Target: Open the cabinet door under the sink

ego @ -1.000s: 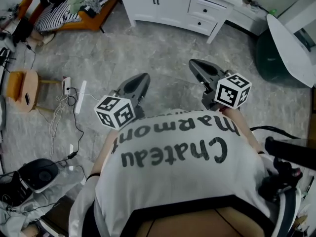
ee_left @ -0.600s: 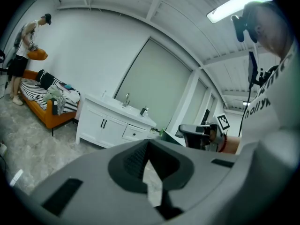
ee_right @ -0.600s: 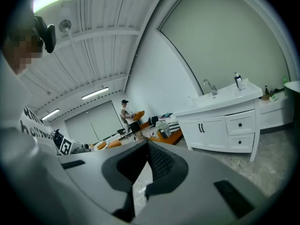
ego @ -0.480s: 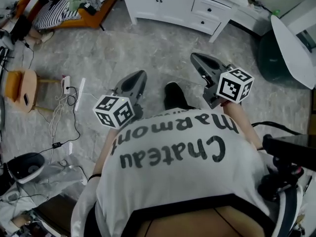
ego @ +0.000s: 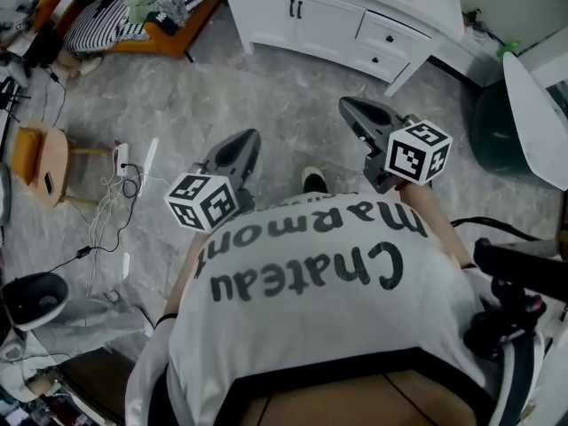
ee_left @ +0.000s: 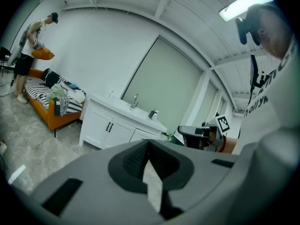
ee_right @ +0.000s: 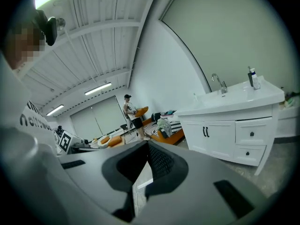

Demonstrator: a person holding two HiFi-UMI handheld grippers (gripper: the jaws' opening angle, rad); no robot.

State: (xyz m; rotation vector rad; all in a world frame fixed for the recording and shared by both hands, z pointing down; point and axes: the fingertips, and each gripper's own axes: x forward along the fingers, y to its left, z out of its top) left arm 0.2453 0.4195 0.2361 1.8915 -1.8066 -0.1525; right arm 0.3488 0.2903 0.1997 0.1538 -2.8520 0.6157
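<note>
The white sink cabinet [ego: 266, 11] stands at the far end of the floor, its two doors shut, with a pair of black handles [ego: 295, 9] and two drawers to their right. My left gripper [ego: 240, 145] and right gripper [ego: 355, 112] are held out over the grey floor, well short of the cabinet, both shut with nothing in them. The left gripper view has the cabinet doors [ee_left: 110, 128] beyond the closed left gripper [ee_left: 149, 146]. In the right gripper view the door handles [ee_right: 205, 131] lie past the closed right gripper [ee_right: 147, 146].
An orange sofa [ego: 133, 11] with striped bedding sits left of the cabinet, and a person [ee_left: 30, 55] stands beside it. A wooden stool [ego: 40, 162] and a power strip with cables [ego: 120, 153] lie at the left. A dark bin [ego: 493, 114] stands at the right.
The cabinet has come lower and nearer in the head view as the person walks toward it. Both grippers are carried forward, still shut. A shoe shows between them.
</note>
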